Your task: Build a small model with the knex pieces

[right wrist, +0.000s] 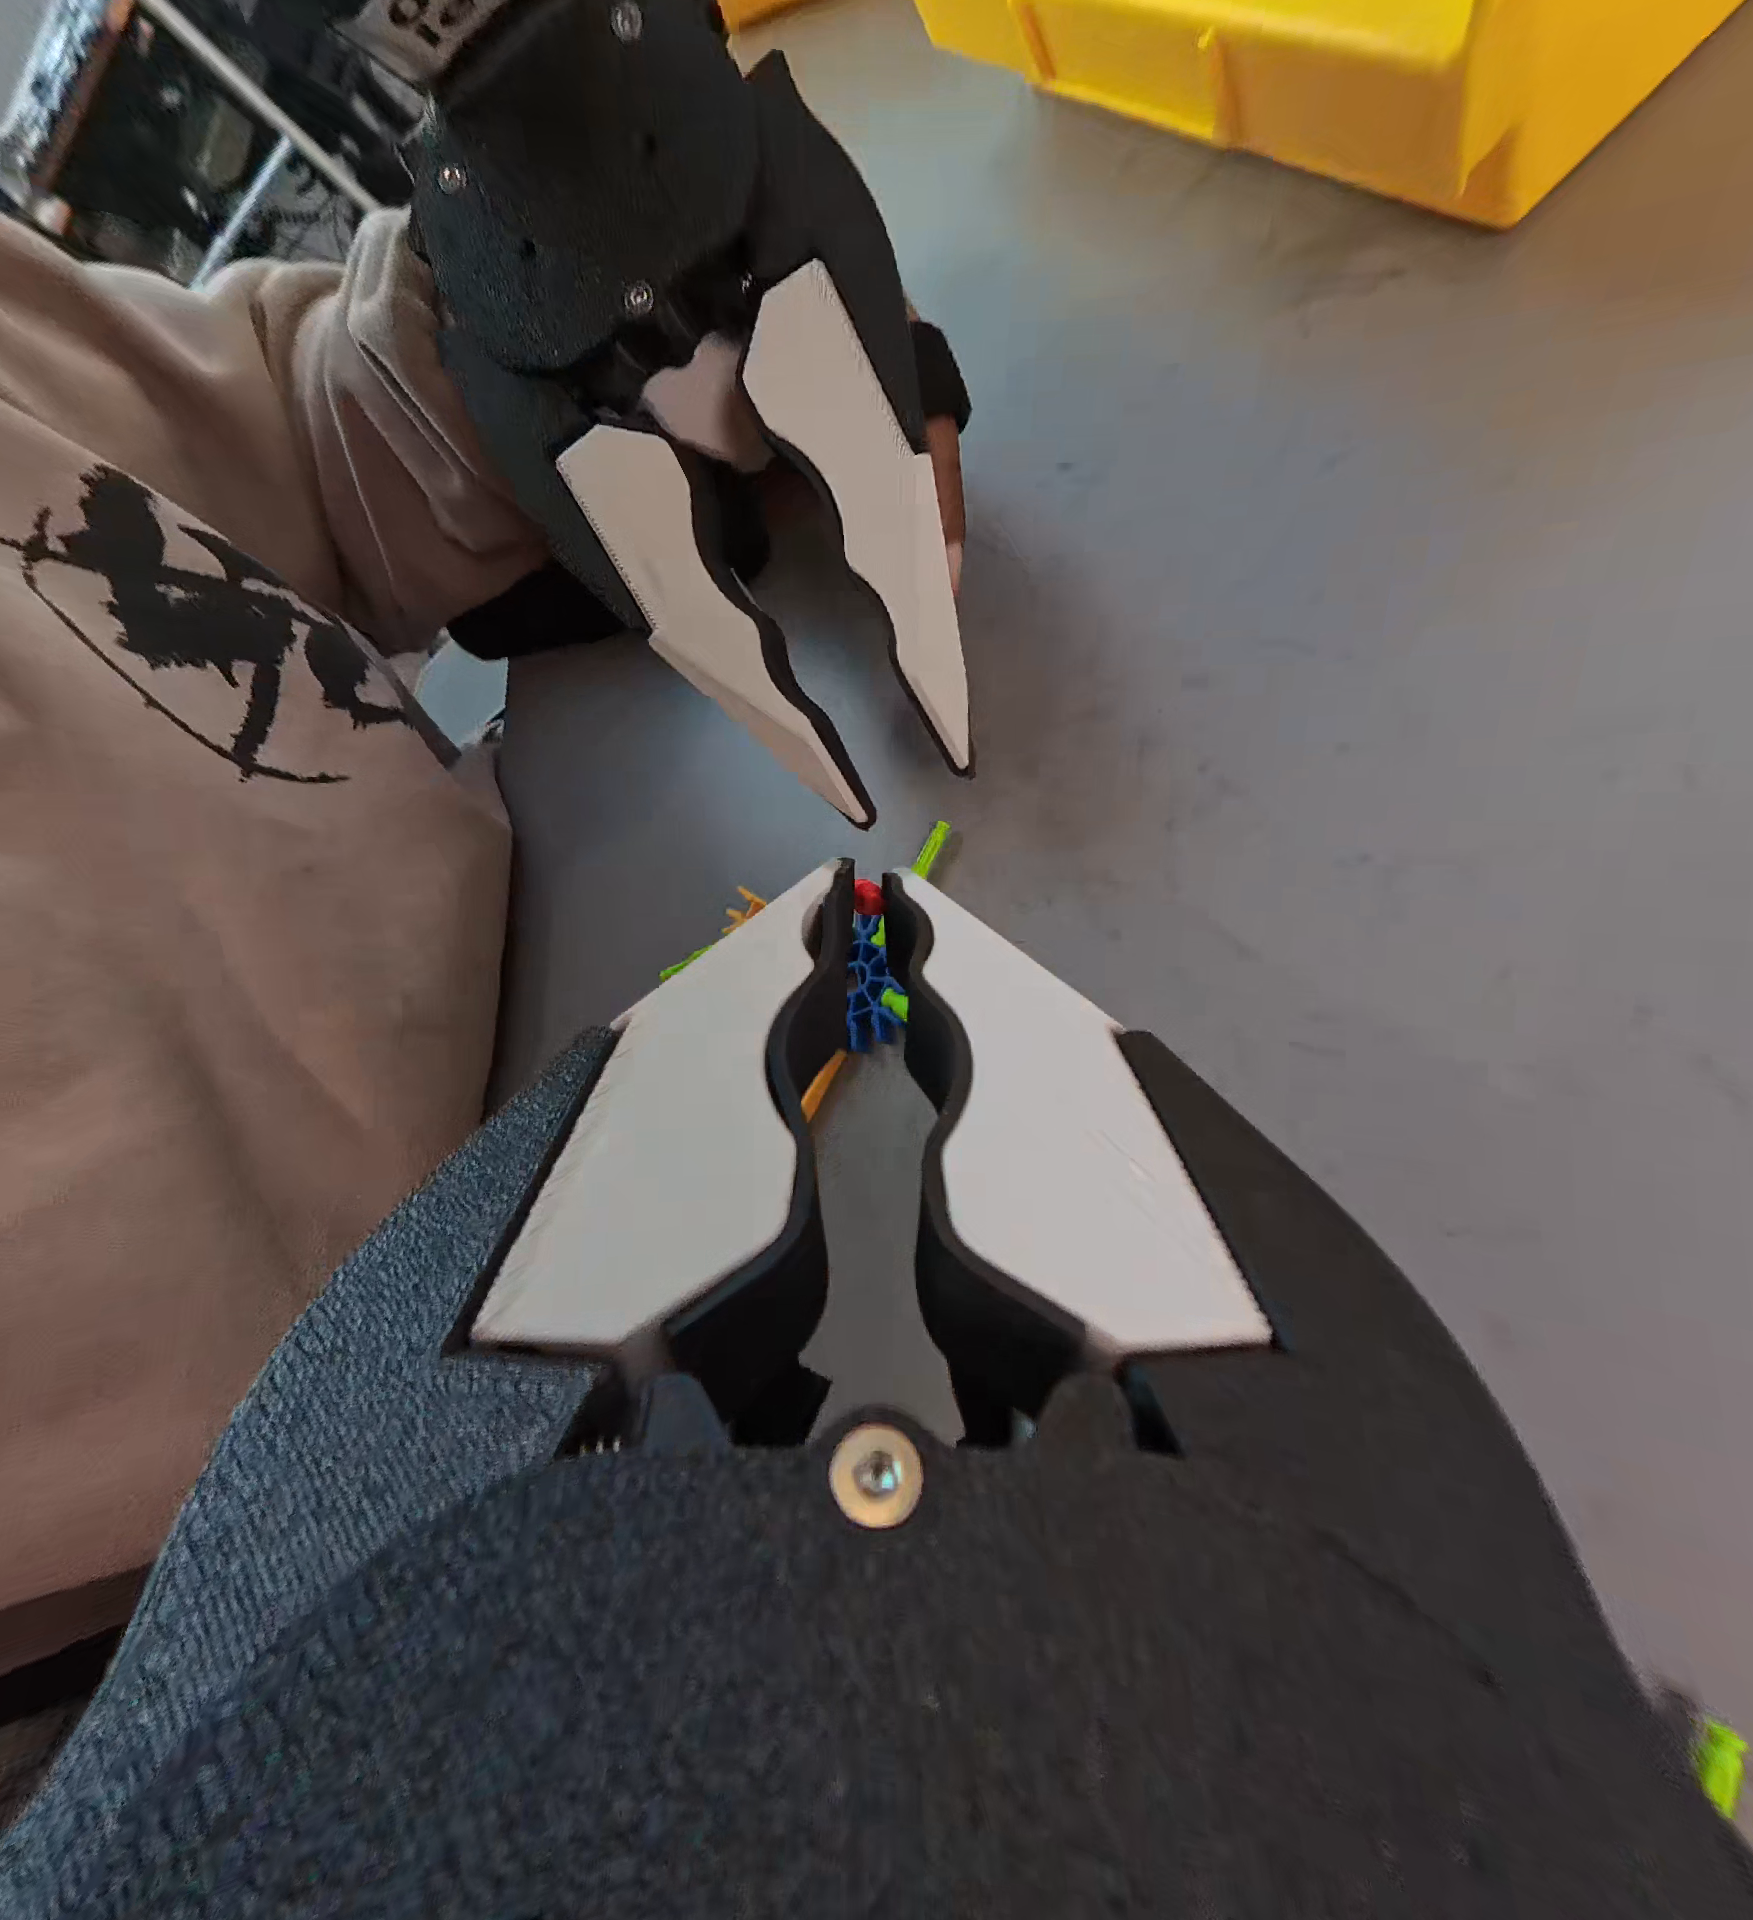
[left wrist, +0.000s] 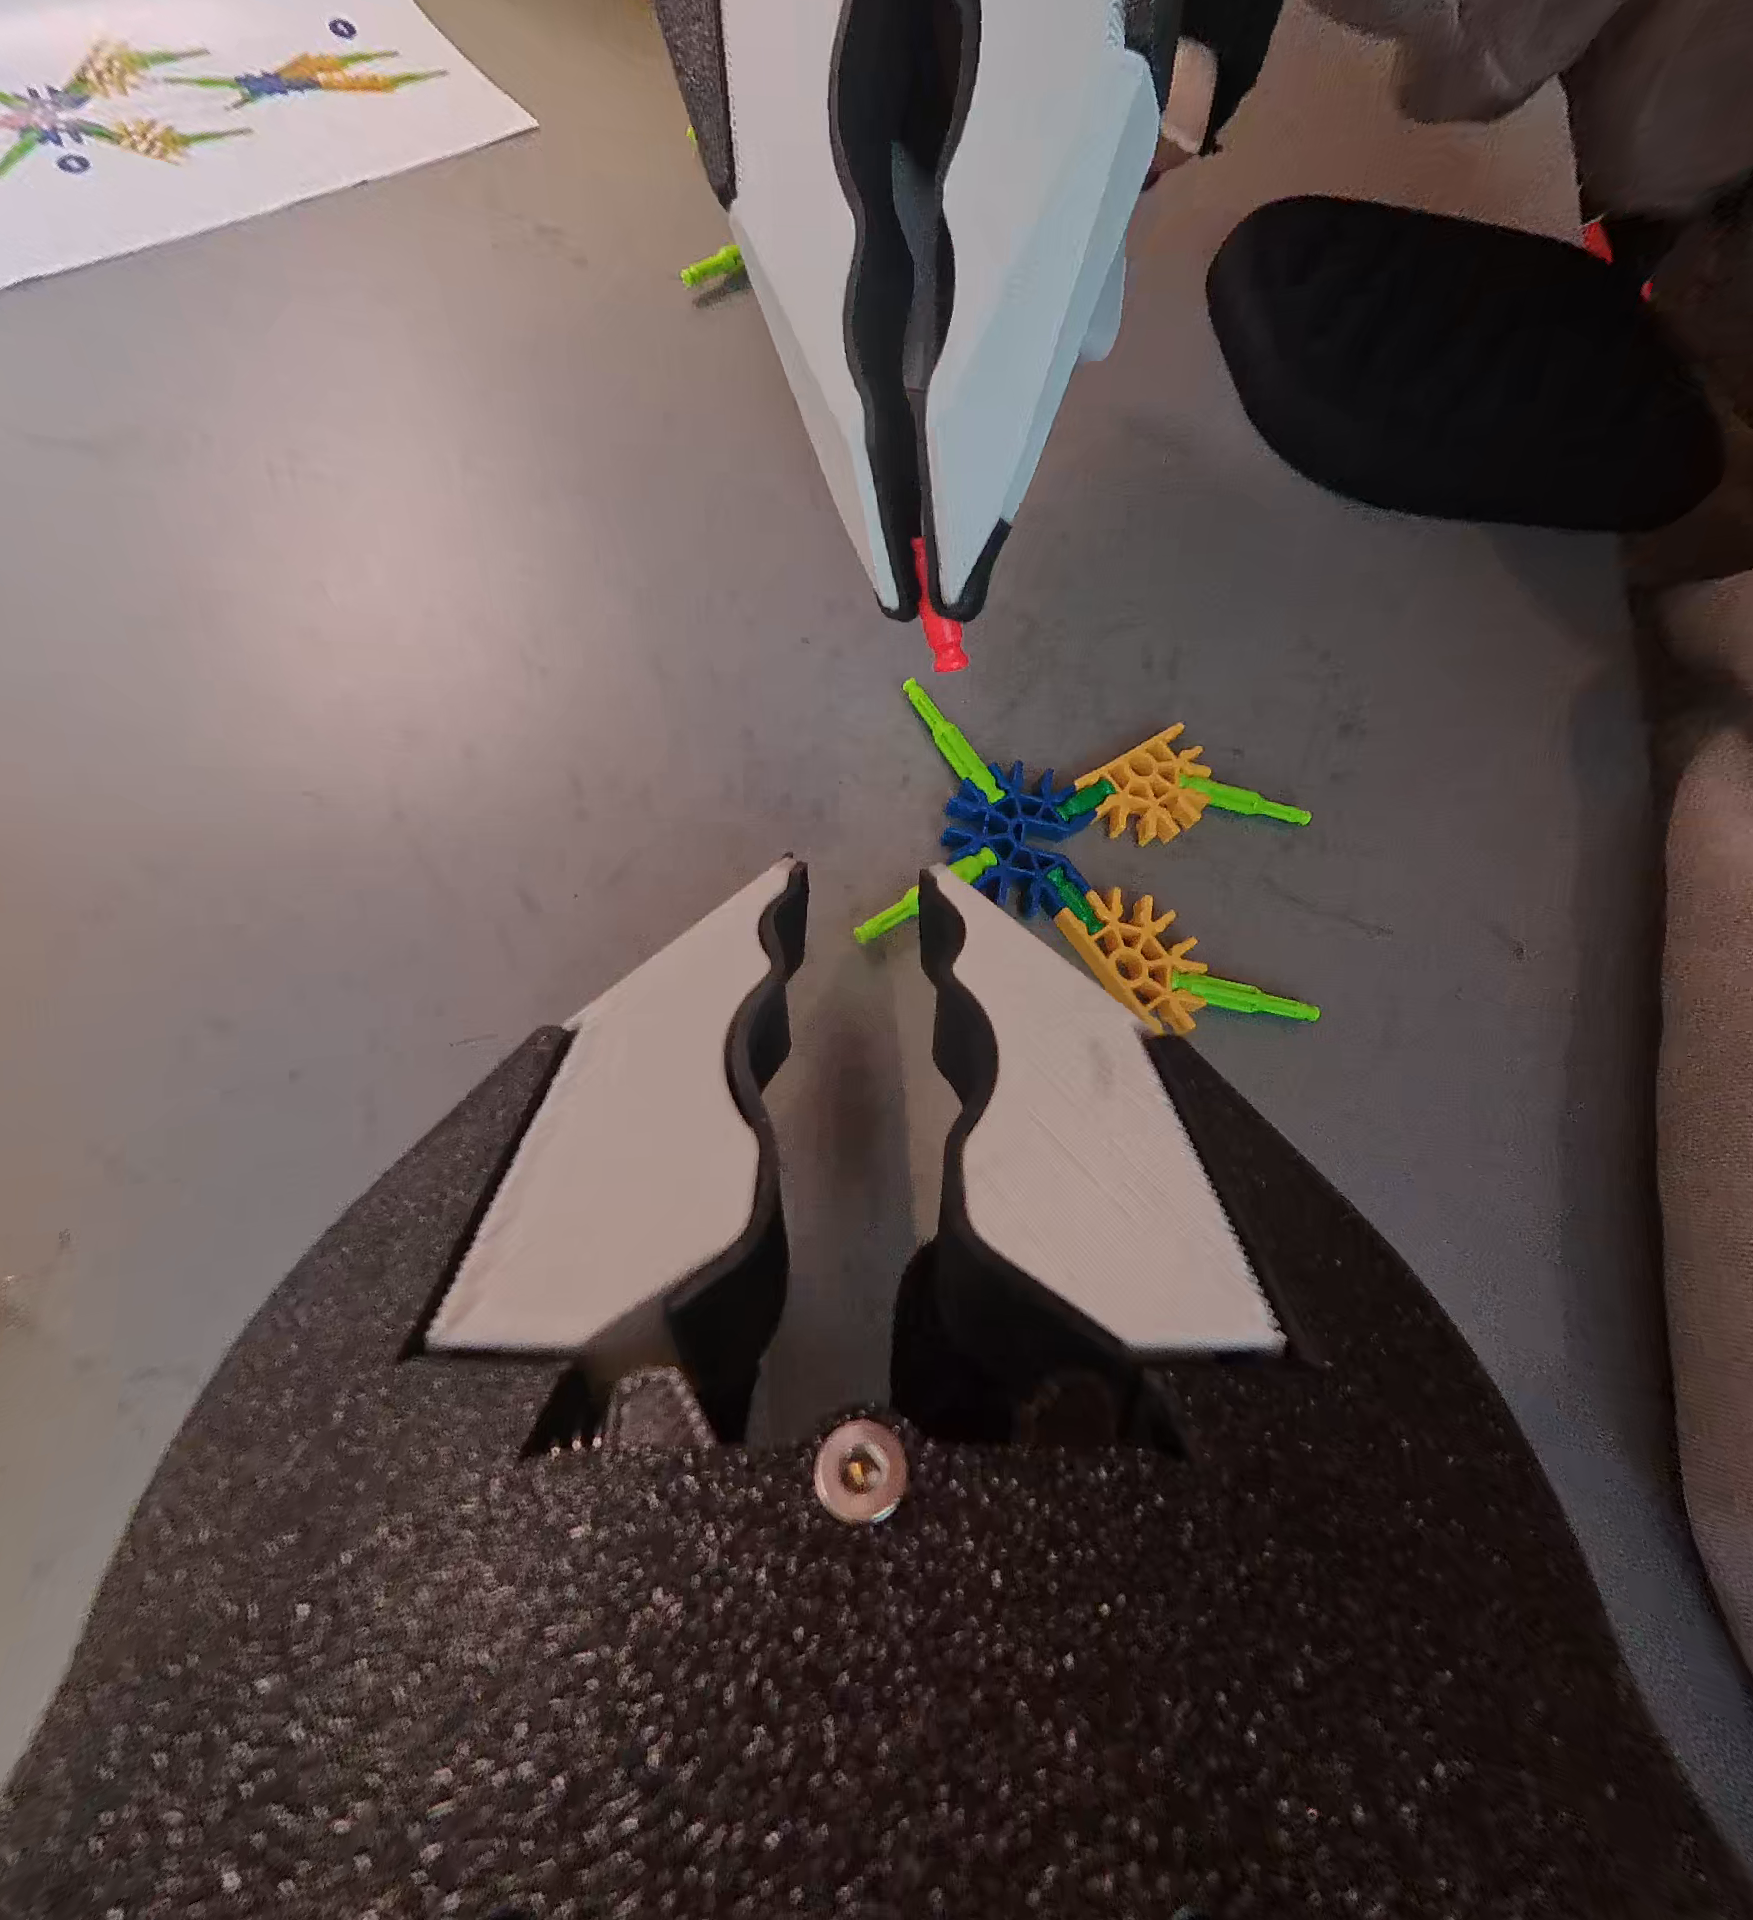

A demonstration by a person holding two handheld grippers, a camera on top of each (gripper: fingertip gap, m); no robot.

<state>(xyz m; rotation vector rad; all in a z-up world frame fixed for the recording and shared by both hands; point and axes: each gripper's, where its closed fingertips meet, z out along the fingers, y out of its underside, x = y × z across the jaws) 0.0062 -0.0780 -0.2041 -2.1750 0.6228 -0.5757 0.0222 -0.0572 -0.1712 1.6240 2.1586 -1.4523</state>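
Fingers of the left gripper stand apart with nothing between them, their tips low over the grey tabletop. Just past the tip of its right-hand finger lies a small toy assembly flat on the table: a blue snowflake connector at the middle, two yellow fan connectors joined to it by short dark green rods, and bright green rods sticking outward. One bright green rod passes under that fingertip; whether the finger touches it cannot be told.

Beyond the assembly, the right gripper points down toward it, its fingers clenched on a short red rod whose end sticks out below the tips, just above and apart from the nearest green rod. In the right wrist view the red rod shows as a red dot pinched between the tips of the right gripper, with the blue connector seen through the gap below, and the left gripper facing it with its fingers spread.

Farther off, a loose green rod lies beside the right gripper, and a printed instruction sheet rests at the far left. A yellow bin sits at the far edge, and a person's beige sleeve lies along the side.
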